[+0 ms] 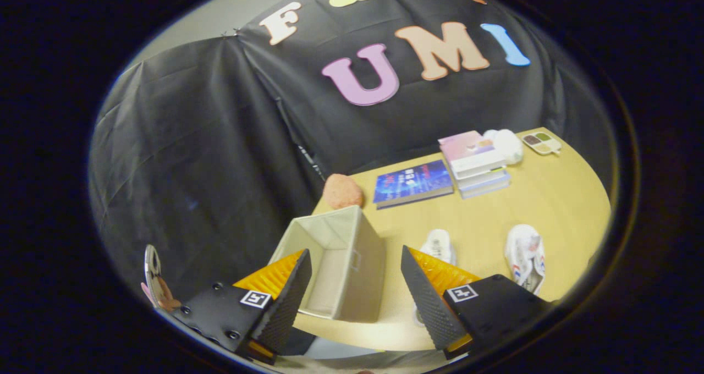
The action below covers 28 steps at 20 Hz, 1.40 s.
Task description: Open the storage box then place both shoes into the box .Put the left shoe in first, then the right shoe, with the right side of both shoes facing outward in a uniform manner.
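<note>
**Box open, both shoes not yet packed**

Although only the gripper view is on hand, it shows the stage plainly enough: the tool (352,291) hangs above the near edge of the tabletop (550,198) with its two fingers spread wide apart and nothing held between them

Between the fingers and just ahead of them stands the storage box (344,264), a pale fabric cube whose top is open, its inside showing as bare as far as can be seen. So the opening step looks done

Just beyond the right finger (426,294) lies one white shoe (440,246), partly hidden by that finger. Further off to the right of the tool lies the second white shoe (526,256), well apart from the first. Which is the left shoe and which the right cannot be told from here. Both rest on the tabletop outside the box, so both placements are, by my judgement, still to come, the left shoe first

Beyond the box sits a pinkish lump (342,191), then a blue book (413,184), a stack of books (476,162), a white rounded thing (509,144) and a small palette (542,143) at the far side
</note>
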{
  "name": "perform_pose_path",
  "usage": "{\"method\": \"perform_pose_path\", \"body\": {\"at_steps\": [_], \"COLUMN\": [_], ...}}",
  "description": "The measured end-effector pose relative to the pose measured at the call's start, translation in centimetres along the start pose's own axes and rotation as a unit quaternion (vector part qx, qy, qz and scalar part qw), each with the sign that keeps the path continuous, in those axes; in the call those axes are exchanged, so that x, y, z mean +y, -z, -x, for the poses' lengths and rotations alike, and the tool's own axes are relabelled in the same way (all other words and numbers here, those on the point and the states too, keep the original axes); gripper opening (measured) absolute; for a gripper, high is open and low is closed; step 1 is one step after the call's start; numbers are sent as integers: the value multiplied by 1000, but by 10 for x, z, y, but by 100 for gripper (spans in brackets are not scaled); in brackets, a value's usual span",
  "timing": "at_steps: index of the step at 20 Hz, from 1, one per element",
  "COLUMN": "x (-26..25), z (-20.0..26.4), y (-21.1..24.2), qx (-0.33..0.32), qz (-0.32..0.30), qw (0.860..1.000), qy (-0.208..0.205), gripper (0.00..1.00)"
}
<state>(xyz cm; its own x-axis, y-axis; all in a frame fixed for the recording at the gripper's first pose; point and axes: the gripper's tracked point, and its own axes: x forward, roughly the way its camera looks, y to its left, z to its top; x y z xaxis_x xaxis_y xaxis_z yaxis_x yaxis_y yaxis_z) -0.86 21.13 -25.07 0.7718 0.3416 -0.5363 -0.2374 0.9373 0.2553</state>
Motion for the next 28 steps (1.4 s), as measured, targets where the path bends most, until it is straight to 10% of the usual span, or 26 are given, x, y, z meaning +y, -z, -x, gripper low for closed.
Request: {"method": "perform_pose_path", "body": {"at_steps": [17,25,28], "x": [-166,-176,-171], "z": [-76,-118,-137], "y": [138,135,131], "qx": [215,236,231], "qz": [55,12,-30], "qw": [960,958,961], "qy": [168,164,151], "gripper": [99,86,63]}}
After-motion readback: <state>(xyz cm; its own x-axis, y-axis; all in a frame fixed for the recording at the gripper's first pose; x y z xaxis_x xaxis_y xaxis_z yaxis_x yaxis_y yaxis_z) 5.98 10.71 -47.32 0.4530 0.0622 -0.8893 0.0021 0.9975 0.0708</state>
